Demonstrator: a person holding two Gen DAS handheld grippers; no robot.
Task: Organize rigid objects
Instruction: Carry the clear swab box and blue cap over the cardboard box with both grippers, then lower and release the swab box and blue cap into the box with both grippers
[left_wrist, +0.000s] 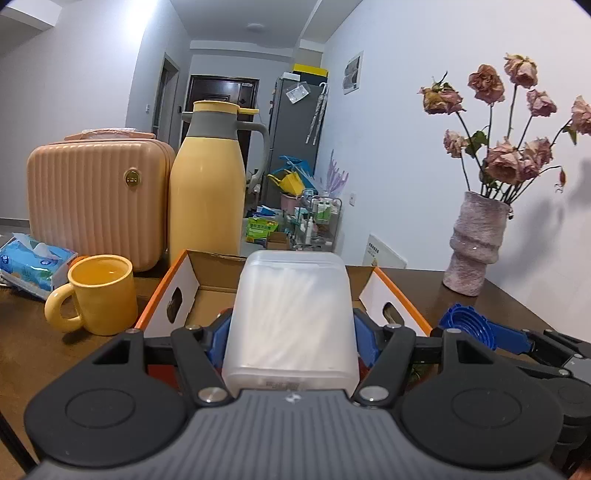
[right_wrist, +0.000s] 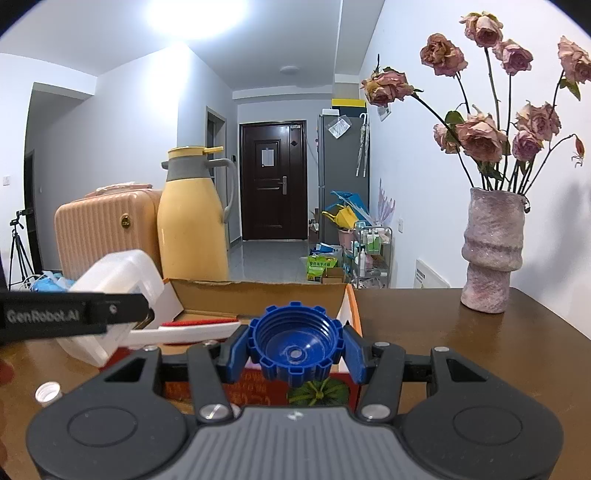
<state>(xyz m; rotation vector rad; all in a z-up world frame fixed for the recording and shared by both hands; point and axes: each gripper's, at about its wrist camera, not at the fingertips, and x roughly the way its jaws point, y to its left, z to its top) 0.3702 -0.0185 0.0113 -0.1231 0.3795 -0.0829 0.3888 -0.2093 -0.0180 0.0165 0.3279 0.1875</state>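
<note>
1. The left hand-held gripper (left_wrist: 291, 332) is closed partway on a translucent white rectangular plastic box (left_wrist: 291, 317) of what look like cotton swabs. Its blue pads press on the box's two long sides, so the box is held.

2. The box's long axis runs forward along the fingers. It points straight at the open cardboard box with orange edges and white flaps (left_wrist: 177, 291), which stands on the brown wooden desk (left_wrist: 66, 350) directly ahead of and below the held box.

3. The right hand-held gripper (right_wrist: 295, 350) is closed partway on a blue ribbed plastic screw cap (right_wrist: 295, 347). The pads clamp the cap's notched rim on both sides, and its hollow side faces the camera.

4. In the right wrist view the cardboard box (right_wrist: 258, 291) lies ahead and slightly to the left of the cap. Its right flap is just beyond the right pad.

5. Judged from both views, the left gripper sits more squarely over the opening, while the right one is at its right front corner. Both are close, and the left looks nearer to a clean drop.

6. The coming move appears to need each load carried forward over the front wall and then lowered.

7. A red and white flat item (right_wrist: 199, 325) already lies inside the box.

8. A yellow ceramic mug (left_wrist: 99, 299) stands just left of the box.
</note>
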